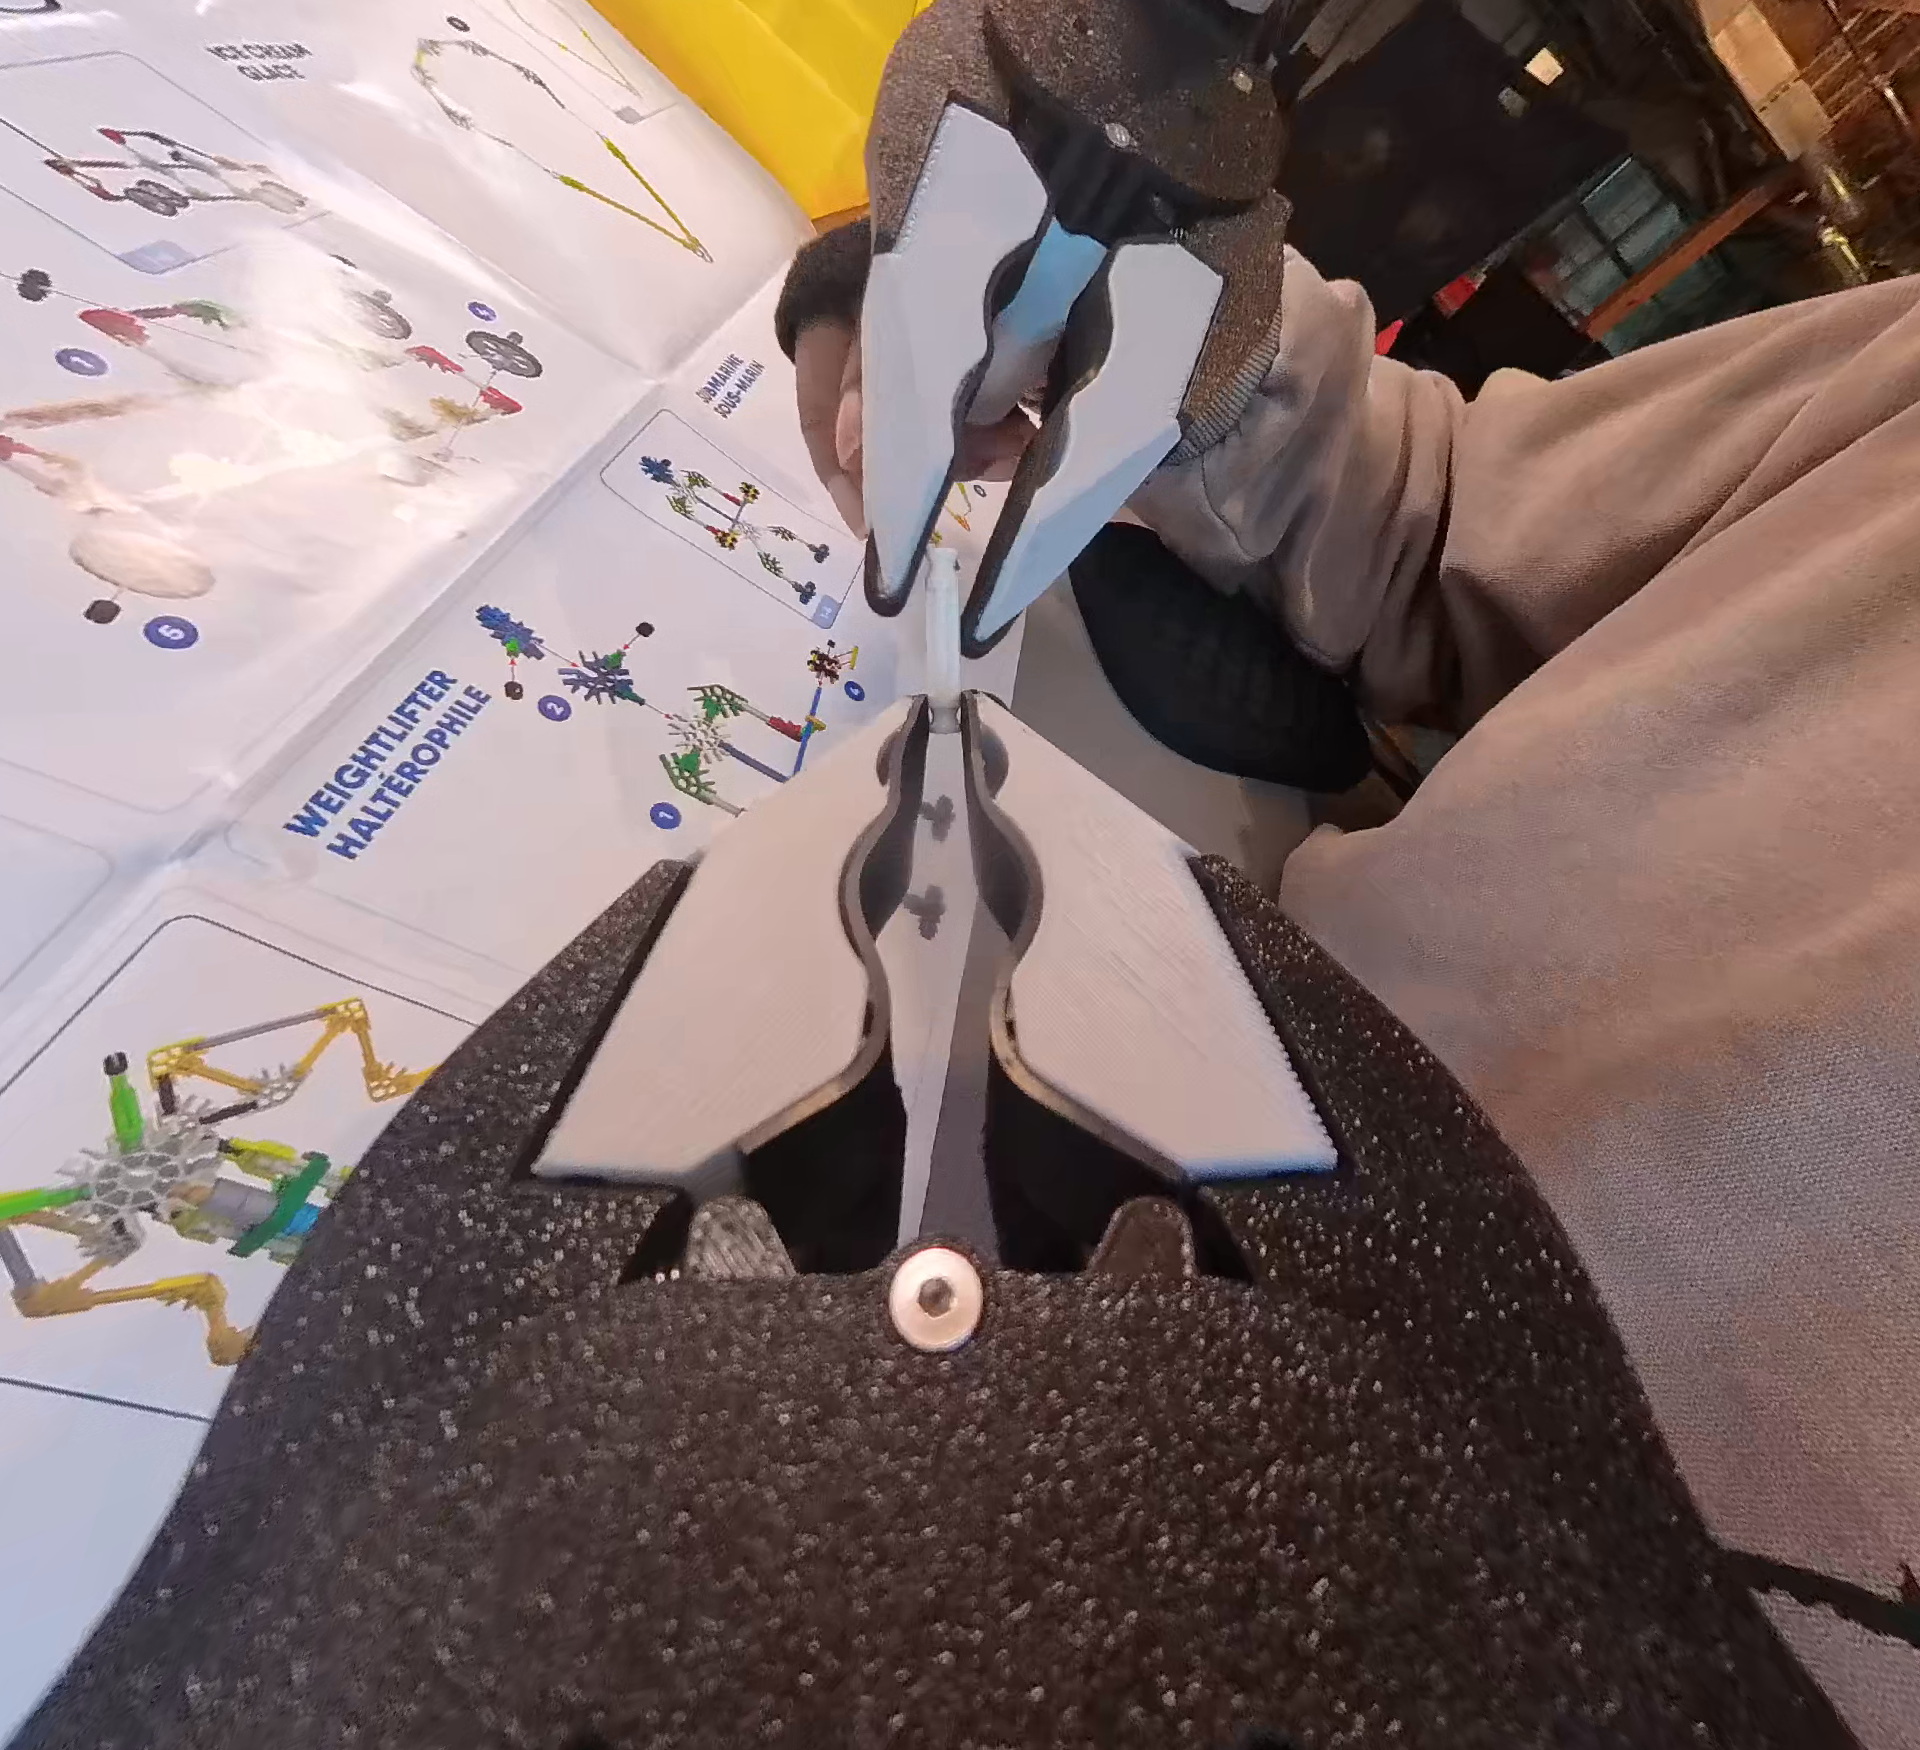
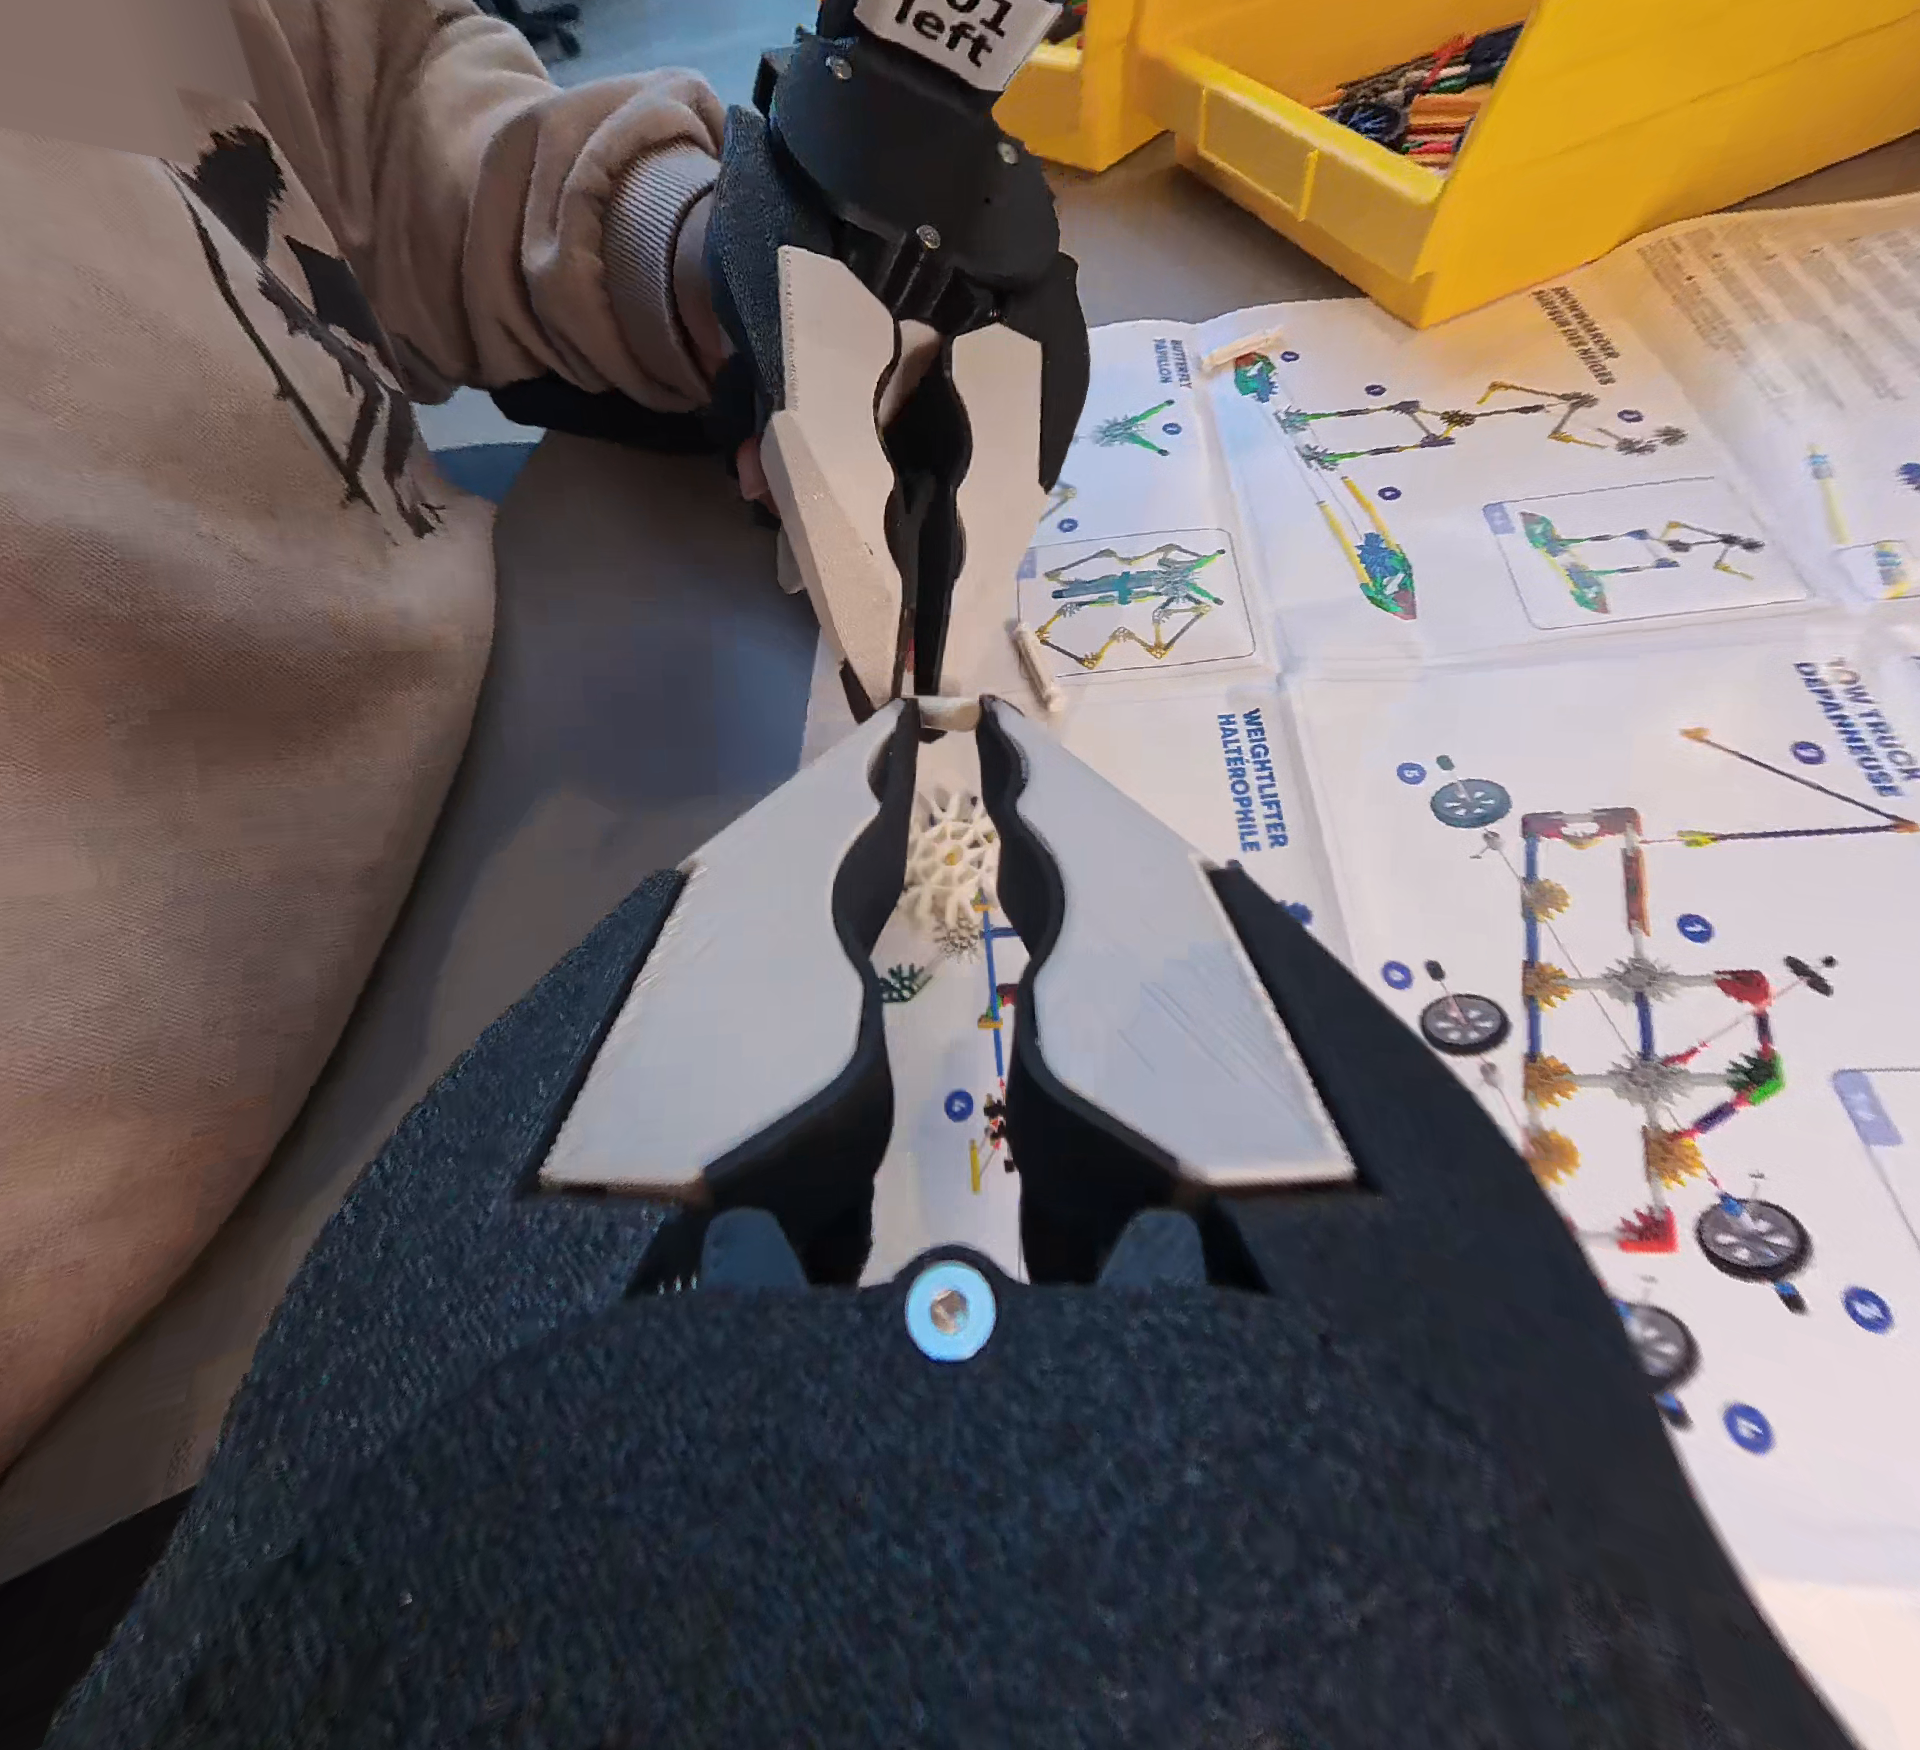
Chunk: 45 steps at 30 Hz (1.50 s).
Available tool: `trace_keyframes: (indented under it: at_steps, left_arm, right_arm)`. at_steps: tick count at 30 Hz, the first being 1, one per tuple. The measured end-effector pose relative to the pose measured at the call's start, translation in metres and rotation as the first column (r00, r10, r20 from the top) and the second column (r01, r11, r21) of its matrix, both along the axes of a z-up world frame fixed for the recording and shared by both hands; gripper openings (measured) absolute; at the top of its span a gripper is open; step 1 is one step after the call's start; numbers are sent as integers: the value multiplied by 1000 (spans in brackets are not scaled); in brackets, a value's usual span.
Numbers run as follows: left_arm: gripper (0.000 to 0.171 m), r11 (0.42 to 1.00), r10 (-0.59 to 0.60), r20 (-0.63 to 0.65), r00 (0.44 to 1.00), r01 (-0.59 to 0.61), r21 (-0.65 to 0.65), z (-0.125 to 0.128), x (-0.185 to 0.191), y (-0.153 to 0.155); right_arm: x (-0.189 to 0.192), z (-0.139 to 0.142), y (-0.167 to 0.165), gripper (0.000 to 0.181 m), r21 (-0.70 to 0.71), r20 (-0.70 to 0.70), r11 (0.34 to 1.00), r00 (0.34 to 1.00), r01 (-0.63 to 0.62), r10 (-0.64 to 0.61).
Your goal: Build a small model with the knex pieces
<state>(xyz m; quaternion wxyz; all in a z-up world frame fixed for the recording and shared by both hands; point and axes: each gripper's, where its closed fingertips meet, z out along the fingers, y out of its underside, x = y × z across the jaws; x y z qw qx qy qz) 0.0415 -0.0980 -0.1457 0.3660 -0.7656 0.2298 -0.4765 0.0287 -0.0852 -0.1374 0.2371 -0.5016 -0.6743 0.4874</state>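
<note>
- Here the left gripper (image 1: pixel 943 708) has its fingers drawn in close on one end of a short white rod (image 1: pixel 940 625), pinched right at the tips.
- The right gripper (image 1: pixel 928 614) meets it tip to tip from the far side — its jaws stand narrow around the other end of the same rod, and in the right wrist view they look pressed on it.
- The rod hangs above a glossy folded instruction sheet (image 1: pixel 343 474) printed with coloured building-toy models, just inside the sheet's near edge.
- Under the right gripper's fingers, in the right wrist view, a white snowflake-shaped connector (image 2: pixel 948 853) shows in the gap; whether it lies on the sheet or is joined to the rod I cannot tell.
- Two more white rods lie loose on the sheet — one (image 2: pixel 1037 664) just beside the meeting tips, another (image 2: pixel 1242 346) farther off toward the bins.
- Yellow plastic bins (image 2: pixel 1475 173) stand at the back of the grey table (image 2: pixel 634 599); one holds a heap of many-coloured sticks (image 2: pixel 1418 95).
- A person's beige sleeve (image 1: pixel 1558 495) reaches to each gripper handle.
</note>
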Motion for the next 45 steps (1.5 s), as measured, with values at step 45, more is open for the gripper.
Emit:
trace_keyframes:
  at_steps: [45]
  left_arm:
    - [19, 902, -181, -618, 765, 380, 206, -61, 9, -17]
  right_arm:
    - [43, -71, -12, 5, -365, 619, 912, 780, 187, 88]
